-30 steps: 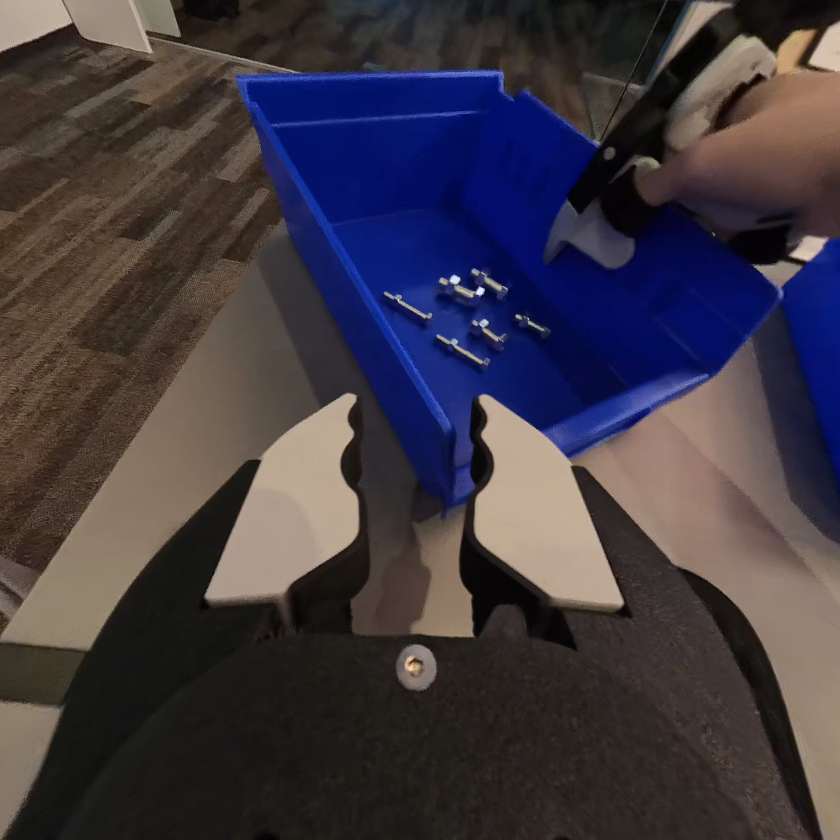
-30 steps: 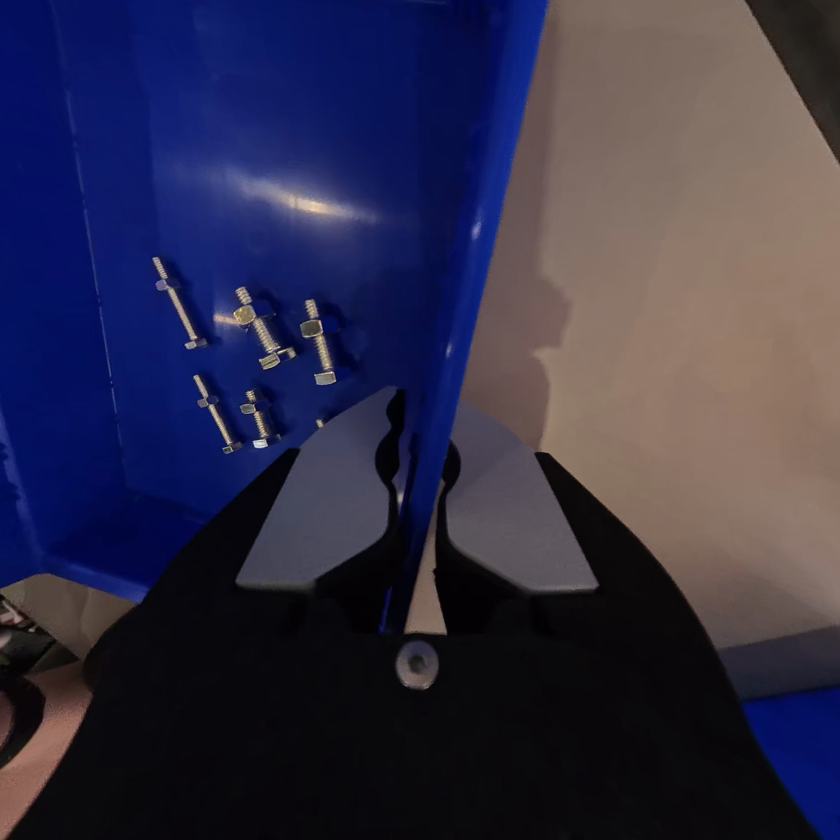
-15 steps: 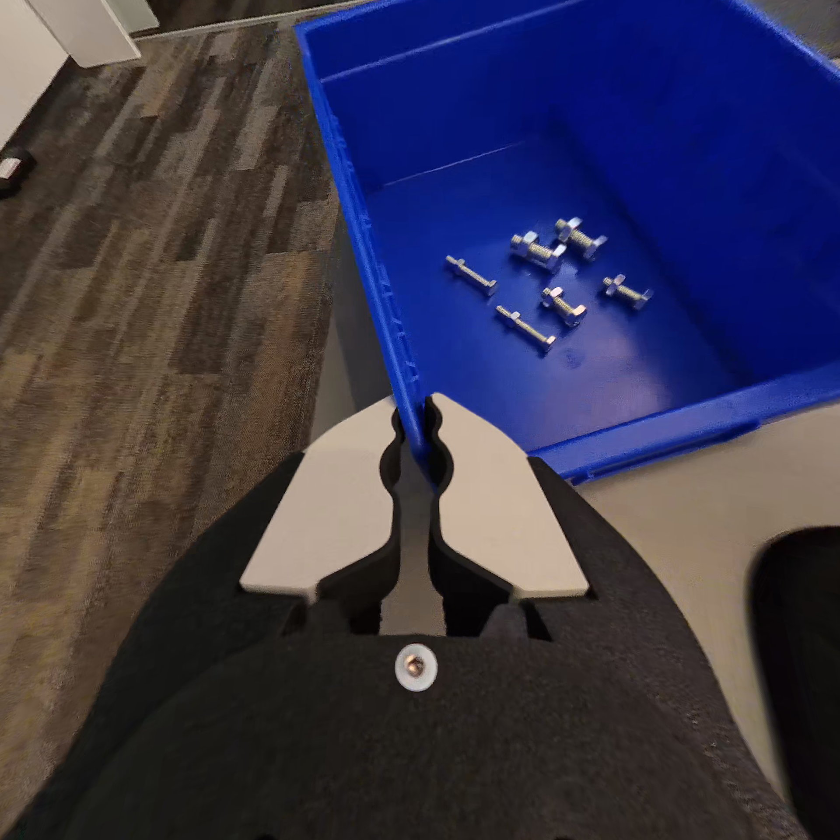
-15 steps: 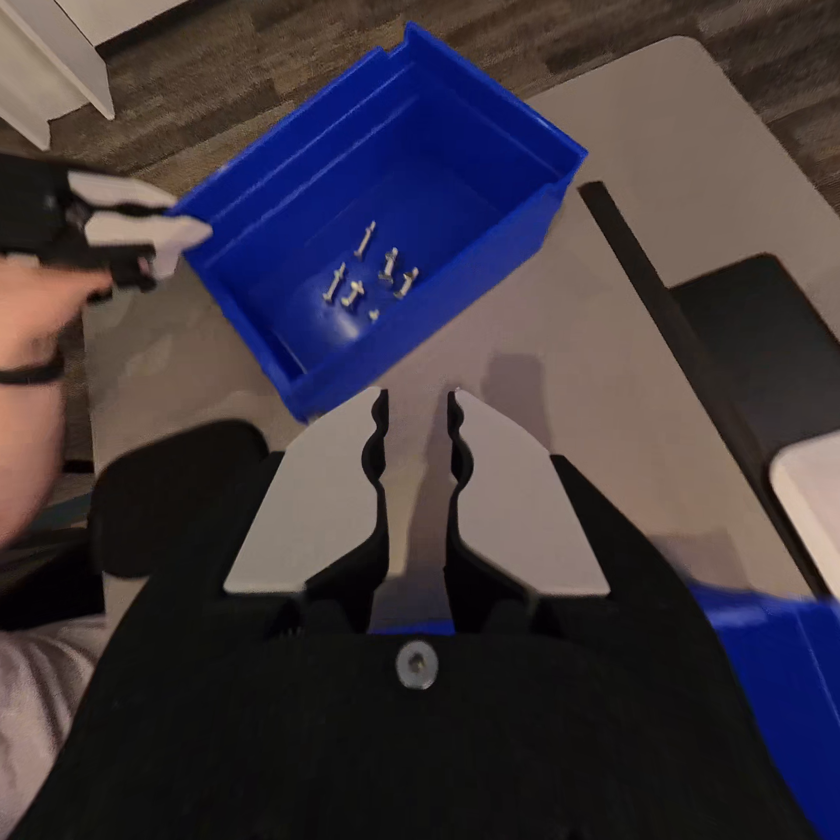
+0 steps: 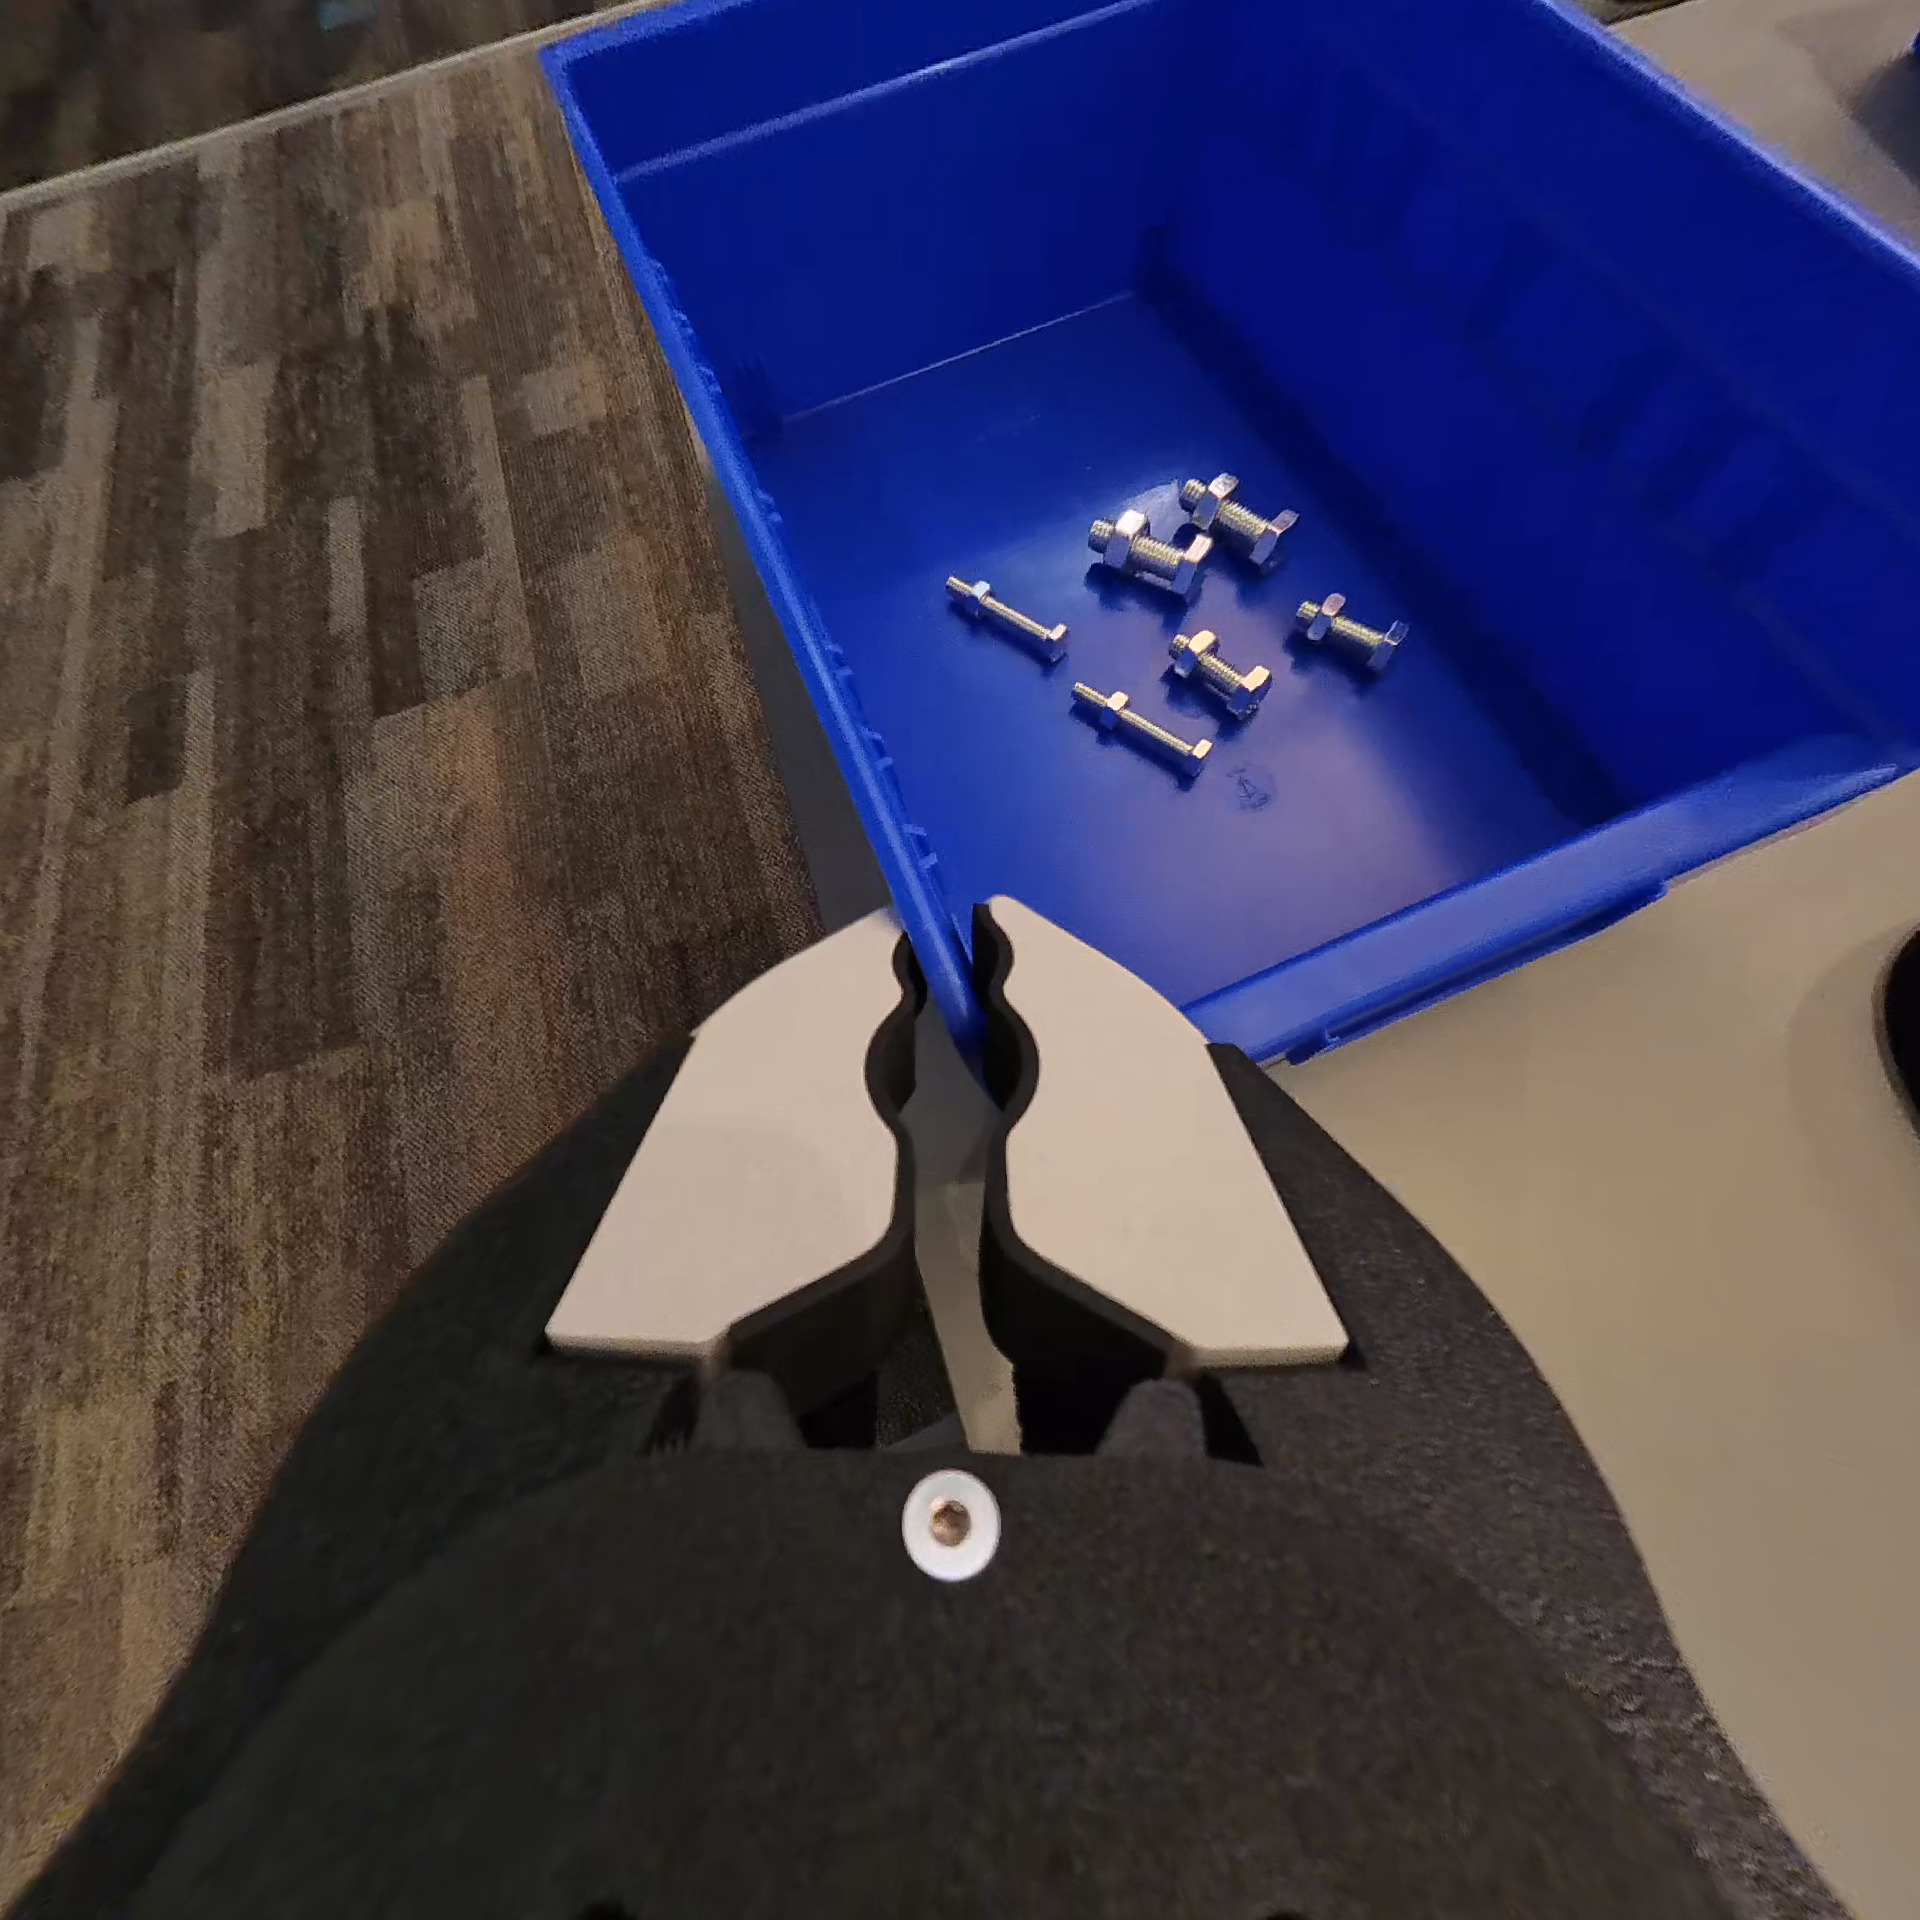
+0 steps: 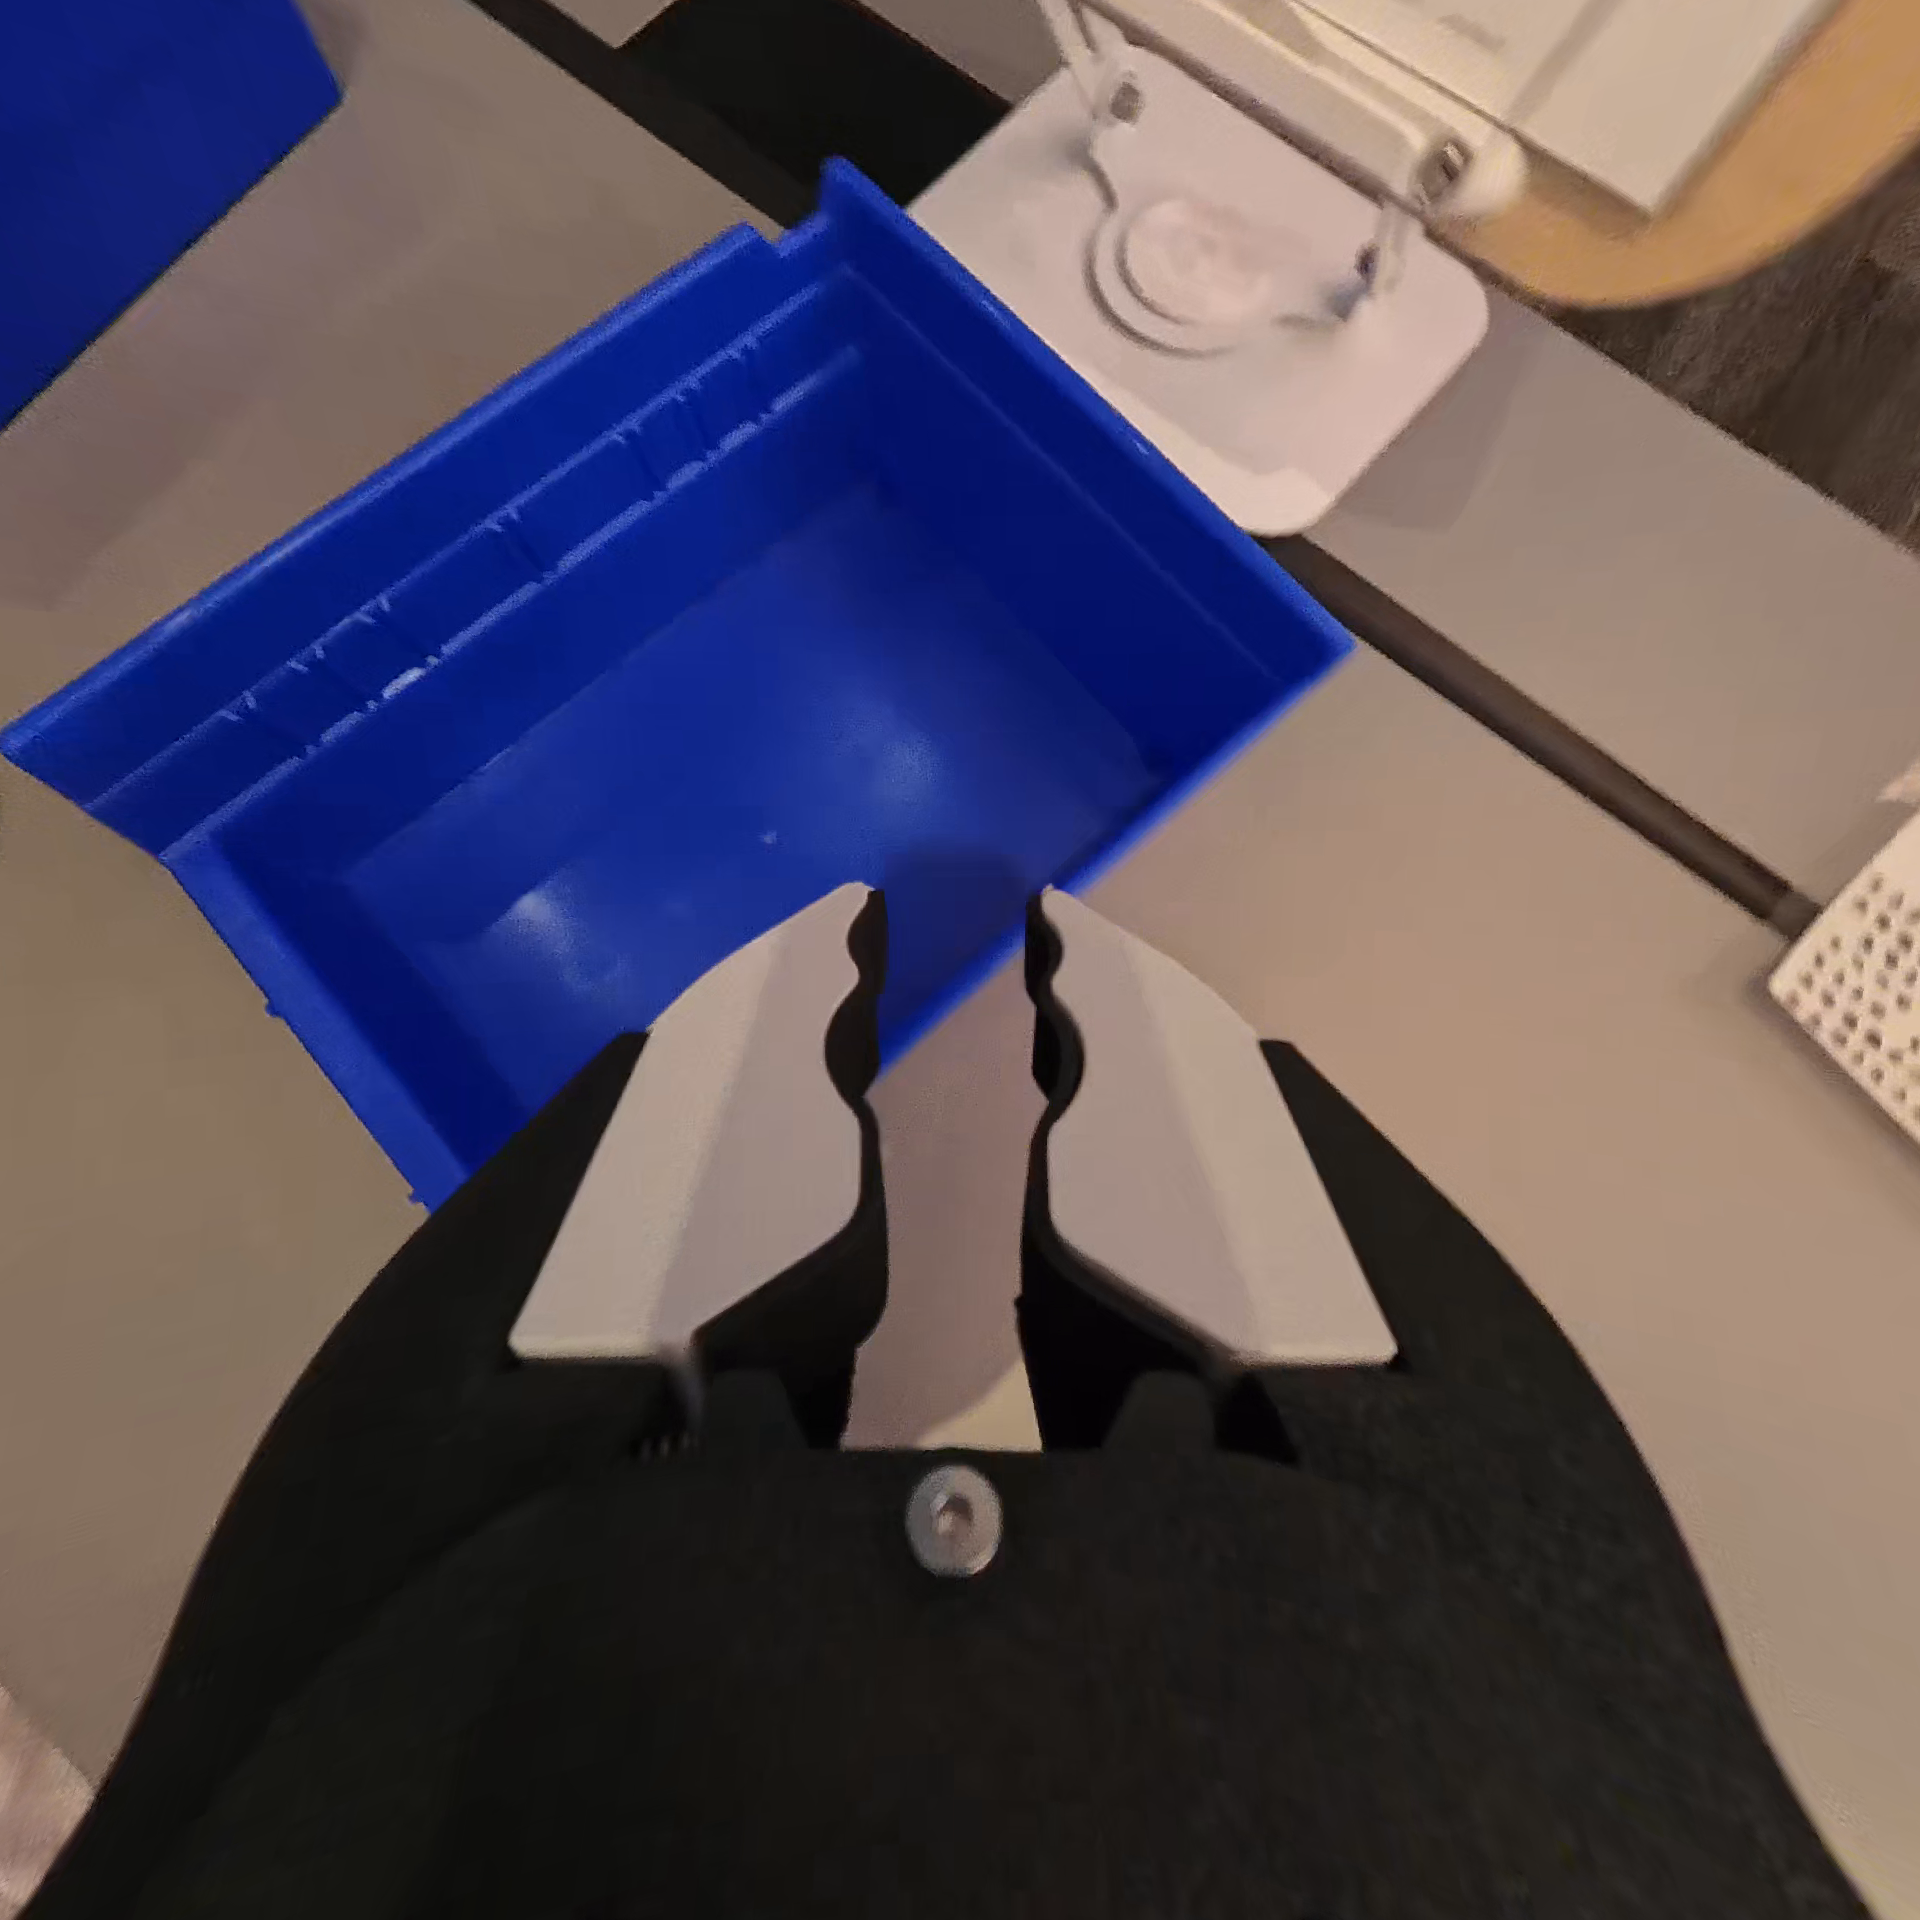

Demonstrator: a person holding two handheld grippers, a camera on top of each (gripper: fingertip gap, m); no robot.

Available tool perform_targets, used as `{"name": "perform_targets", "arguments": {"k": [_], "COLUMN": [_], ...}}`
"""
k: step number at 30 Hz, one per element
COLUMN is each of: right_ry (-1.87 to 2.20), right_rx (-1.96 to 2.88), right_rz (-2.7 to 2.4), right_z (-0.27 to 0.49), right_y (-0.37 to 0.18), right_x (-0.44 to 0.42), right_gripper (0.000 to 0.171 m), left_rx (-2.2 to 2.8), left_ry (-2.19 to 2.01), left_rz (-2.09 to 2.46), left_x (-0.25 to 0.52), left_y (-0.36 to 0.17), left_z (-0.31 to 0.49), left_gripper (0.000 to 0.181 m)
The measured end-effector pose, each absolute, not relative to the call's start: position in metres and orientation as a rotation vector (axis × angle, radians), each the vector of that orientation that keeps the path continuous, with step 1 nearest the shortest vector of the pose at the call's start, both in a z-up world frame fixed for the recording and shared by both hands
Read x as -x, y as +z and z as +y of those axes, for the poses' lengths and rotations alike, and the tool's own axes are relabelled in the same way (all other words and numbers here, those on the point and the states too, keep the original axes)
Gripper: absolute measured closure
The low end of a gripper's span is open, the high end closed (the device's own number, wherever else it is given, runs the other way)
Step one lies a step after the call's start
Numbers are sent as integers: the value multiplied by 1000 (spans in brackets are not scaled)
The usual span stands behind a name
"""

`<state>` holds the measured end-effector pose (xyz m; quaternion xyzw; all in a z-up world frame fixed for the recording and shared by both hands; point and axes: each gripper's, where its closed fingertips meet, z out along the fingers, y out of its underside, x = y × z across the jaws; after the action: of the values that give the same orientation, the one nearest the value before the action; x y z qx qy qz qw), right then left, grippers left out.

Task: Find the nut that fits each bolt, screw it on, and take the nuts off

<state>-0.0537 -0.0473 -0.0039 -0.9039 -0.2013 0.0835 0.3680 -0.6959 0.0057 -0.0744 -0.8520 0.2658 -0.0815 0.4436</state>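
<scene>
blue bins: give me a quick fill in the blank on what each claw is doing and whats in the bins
1. The left claw is clamped on the ____ of the blue bin.
2. That bin holds ____ bolts, each with a nut on it.
3. The right claw is ____ and holds nothing.
4. The bin below it holds ____.

Missing words: wall; six; open; nothing

- The blue bin [image 5: 1226, 343] looks like moulded plastic, smooth, with a soft gloss on its floor.
- The bolts [image 5: 1195, 613] and their nuts are bright, shiny metal, the shanks threaded.
- The left gripper [image 5: 943, 940] has a black, grainy, matt body, smooth matt grey finger plates and a metal screw.
- The right gripper [image 6: 951, 904] looks the same.
- The second blue bin [image 6: 1195, 582] is glossy plastic with ribbed walls.
- The table [image 5: 1610, 1195] is smooth, matt beige.
- The floor [image 5: 312, 623] looks like rough woven carpet.
</scene>
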Motion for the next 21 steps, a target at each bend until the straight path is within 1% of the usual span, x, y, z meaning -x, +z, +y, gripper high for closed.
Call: {"name": "perform_targets", "arguments": {"k": [5, 11, 14, 16, 18, 19, 20, 21], "right_ry": [241, 213, 232, 317, 413, 424, 401, 360], "right_rx": [2329, 2365, 2378, 2391, 2398, 2404, 2403, 2403], "right_rz": [-396, -342, -302, -232, -161, -149, -134, -112], "right_z": [-66, -75, -75, -75, -74, -72, -68, -64], "right_y": [-13, -27, -31, -32, -32, -32, -31, -31], "right_x": [14, -6, -4, 6, 19, 24, 25, 24], "right_gripper": [147, 146, 144, 143, 134, 134, 130, 126], "left_rx": [2106, 2110, 2109, 2094, 2085, 2075, 2045, 1999], "left_ry": [-197, -225, -191, -190, -235, -264, -290, -319], "left_rz": [683, 632, 639, 631, 571, 533, 486, 434], "left_x": [693, 691, 691, 690, 690, 691, 692, 693], "left_y": [-75, -74, -74, -74, -73, -70, -64, -54], "left_z": [-6, -8, -6, -5, -5, -6, -6, -8], "left_gripper": [174, 175, 175, 175, 175, 172, 162, 157]}}
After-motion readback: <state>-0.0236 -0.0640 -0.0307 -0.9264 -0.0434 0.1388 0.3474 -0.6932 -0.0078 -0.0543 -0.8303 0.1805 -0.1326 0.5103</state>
